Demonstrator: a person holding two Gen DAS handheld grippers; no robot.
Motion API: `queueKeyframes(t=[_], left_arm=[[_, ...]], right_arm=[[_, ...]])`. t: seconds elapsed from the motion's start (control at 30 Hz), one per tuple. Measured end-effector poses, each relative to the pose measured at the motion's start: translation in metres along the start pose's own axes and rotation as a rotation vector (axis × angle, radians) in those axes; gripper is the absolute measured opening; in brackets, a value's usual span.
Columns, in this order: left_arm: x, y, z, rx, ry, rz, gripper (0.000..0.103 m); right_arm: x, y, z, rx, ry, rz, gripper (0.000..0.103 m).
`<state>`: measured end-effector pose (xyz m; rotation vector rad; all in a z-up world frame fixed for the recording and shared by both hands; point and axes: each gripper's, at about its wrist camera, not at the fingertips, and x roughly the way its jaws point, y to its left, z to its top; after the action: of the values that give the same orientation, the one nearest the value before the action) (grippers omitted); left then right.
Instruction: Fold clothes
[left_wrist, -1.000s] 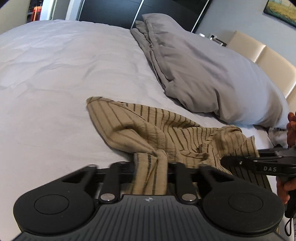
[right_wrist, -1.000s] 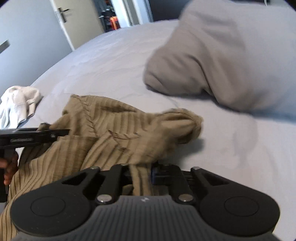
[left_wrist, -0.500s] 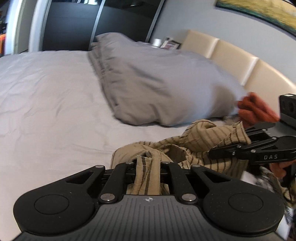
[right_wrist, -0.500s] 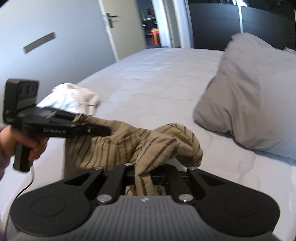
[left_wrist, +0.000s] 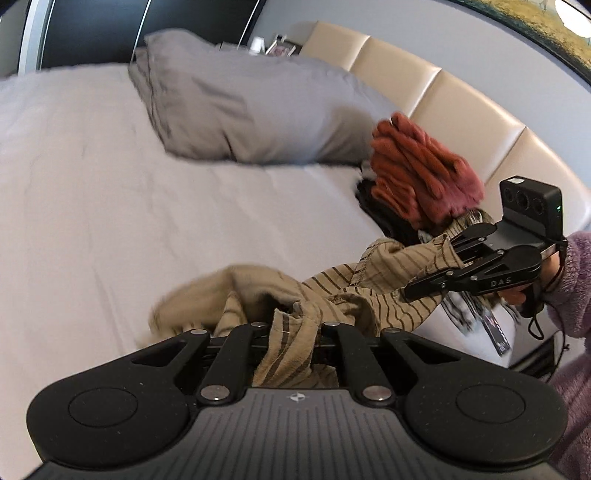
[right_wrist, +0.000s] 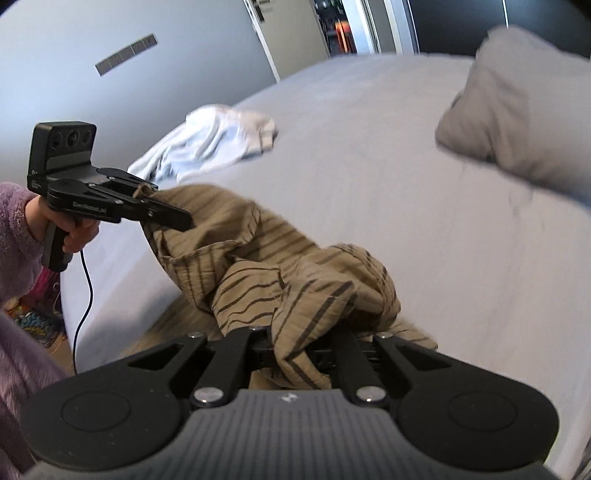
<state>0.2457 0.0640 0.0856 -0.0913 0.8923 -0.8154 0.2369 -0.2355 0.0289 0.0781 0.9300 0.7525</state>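
A tan shirt with dark stripes (left_wrist: 351, 284) hangs bunched between my two grippers, just above the grey bed sheet (left_wrist: 92, 184). My left gripper (left_wrist: 291, 326) is shut on one fold of it, and the cloth spills back over the gripper body. In the right wrist view the left gripper (right_wrist: 177, 218) appears at the left, held by a hand in a purple sleeve. My right gripper (right_wrist: 295, 343) is shut on another fold of the shirt (right_wrist: 258, 251). From the left wrist view, the right gripper (left_wrist: 417, 288) pinches the shirt's far end.
A grey pillow (left_wrist: 251, 107) lies by the beige padded headboard (left_wrist: 461, 103). A rust-red garment (left_wrist: 417, 173) tops a dark pile next to it. A white garment (right_wrist: 214, 140) lies near the bed's edge, with floor and colourful items (right_wrist: 37, 321) below.
Both grippers have risen and swung sideways with the shirt, lifting it off the sheet. The left wrist view now faces the headboard and the red pile.
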Motion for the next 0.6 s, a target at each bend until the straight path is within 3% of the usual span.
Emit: queueKeyframes(t=[0.17, 0.33, 0.6], left_arm=[[0.013, -0.006, -0.045, -0.068, 0.101, 0.003, 0.005], [0.031, 0.001, -0.073, -0.133, 0.199, 0.036, 0.005], [0.052, -0.001, -0.087, -0.145, 0.310, 0.104, 0.010]], right_arm=[[0.017, 0.013, -0.047, 0.036, 0.088, 0.008, 0.006], [0.042, 0.011, -0.076, 0.043, 0.162, -0.052, 0.009], [0.065, 0.008, -0.083, 0.065, 0.253, -0.109, 0.016]])
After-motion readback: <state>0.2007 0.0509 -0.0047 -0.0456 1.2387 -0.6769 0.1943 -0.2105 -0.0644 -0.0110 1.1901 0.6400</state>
